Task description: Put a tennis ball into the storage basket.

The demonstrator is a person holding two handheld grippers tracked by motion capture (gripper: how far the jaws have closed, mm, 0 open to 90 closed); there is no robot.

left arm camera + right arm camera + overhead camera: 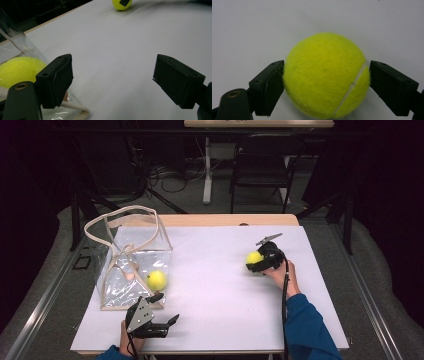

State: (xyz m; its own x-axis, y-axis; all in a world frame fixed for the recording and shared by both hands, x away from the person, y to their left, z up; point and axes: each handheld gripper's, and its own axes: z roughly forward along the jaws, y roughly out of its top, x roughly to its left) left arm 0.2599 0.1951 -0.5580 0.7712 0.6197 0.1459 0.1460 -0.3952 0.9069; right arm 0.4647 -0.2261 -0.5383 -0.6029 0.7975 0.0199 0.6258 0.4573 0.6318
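A yellow tennis ball (325, 75) sits between the jaws of the right gripper (261, 260), and both pads press against its fuzz in the right gripper view, so the jaws are closed on it. It lies on the right half of the surface (220, 285); whether it rests on the sheet or is lifted just clear is hard to say from above. A hand (281, 275) in a blue sleeve (305, 327) holds that gripper.

Well apart, near the front left edge, the left gripper (162, 312) has its jaws wide open with nothing between them. Just beside it stands a clear plastic bag (132, 270) with cream straps, and a second tennis ball (156, 280) lies inside.

The surface is covered by a plain white sheet, with a strip of light wood (225, 220) showing at the far edge. Around it grey floor (380, 285) spreads out. Beyond, the room is dark: a black chair (262, 167), a white desk leg (206, 170) and loose cables (167, 175) on the floor.
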